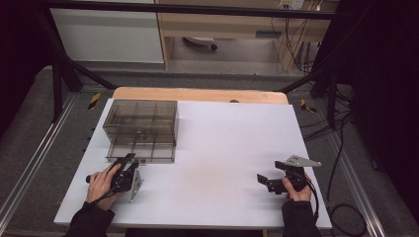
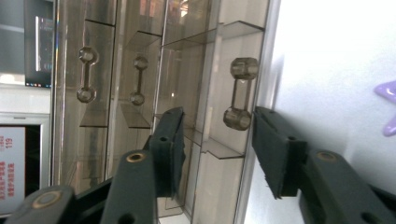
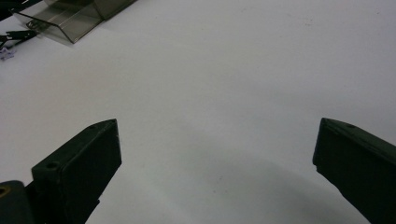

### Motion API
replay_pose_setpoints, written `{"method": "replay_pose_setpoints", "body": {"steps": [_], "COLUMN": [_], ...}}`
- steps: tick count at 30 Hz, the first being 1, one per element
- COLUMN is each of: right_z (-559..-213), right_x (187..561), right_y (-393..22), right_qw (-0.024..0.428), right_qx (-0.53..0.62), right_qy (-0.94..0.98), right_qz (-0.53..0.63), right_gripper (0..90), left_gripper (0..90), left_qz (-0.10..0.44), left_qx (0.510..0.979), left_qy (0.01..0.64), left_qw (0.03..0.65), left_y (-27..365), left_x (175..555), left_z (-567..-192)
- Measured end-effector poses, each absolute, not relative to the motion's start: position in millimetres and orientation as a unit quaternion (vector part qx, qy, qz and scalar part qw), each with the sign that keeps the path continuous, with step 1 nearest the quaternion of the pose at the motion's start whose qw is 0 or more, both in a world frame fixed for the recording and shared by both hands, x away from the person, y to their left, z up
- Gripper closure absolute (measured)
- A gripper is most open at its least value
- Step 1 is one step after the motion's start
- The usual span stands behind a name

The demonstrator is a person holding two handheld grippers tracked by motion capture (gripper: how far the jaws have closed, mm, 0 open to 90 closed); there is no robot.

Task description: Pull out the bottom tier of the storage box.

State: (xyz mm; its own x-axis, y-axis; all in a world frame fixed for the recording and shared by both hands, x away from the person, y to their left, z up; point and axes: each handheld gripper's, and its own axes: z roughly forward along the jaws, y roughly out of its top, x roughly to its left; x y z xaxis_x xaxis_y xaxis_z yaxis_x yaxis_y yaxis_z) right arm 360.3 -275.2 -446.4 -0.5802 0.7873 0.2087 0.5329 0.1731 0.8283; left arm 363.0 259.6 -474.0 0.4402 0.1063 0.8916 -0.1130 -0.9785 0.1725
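One clear drawer cabinet (image 1: 141, 129) sits at the far left of the white worktop (image 1: 222, 163), and its bottom drawer (image 1: 142, 152) looks pulled out toward me. I have the left gripper (image 1: 132, 165) right at that drawer's front, turned on its side. In the left gripper view the jaws stand apart on either side of the drawer's small dumbbell-shaped handle (image 2: 239, 93); the nearer knob lies between the pads and neither pad presses on it, as far as I can see. The right gripper (image 1: 264, 181) rests low over bare worktop, well apart from the cabinet, its jaws wide apart with nothing between them.

I judge the cabinet to be thin, stiff acrylic: light, smooth and slippery, likely to skate across the worktop if I tug at it, and apt to crack or scuff under a hard squeeze. The drawer fronts give no purchase, so the handle is the place to take hold. I would close across the thin bar between the two knobs, since the knobs should stop the pads slipping off. The handle is small, so I must be centred on it first, and I would pull or push straight along the drawer's run so that it does not jam. A small purple thing (image 2: 386, 106) lies on the worktop beside the cabinet; I cannot tell what it is.
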Motion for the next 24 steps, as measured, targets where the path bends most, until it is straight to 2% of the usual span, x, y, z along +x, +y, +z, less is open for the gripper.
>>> {"method": "replay_pose_setpoints", "body": {"steps": [12,24], "right_z": [-447,-447], "right_x": [360,360], "right_y": [-275,-275], "right_qw": [0.135,0.135], "right_qx": [0.439,0.439], "right_qy": [0.753,0.753], "right_qz": [0.471,0.471], "right_gripper": [1.8,1.8], "left_gripper": [37.4,29.4], "left_qz": [0.513,0.472], "left_qx": [0.842,0.833], "left_qy": [0.067,0.168], "left_qw": [0.156,0.234], "left_y": [263,270], "left_x": [365,362], "left_z": [-462,-448]}}
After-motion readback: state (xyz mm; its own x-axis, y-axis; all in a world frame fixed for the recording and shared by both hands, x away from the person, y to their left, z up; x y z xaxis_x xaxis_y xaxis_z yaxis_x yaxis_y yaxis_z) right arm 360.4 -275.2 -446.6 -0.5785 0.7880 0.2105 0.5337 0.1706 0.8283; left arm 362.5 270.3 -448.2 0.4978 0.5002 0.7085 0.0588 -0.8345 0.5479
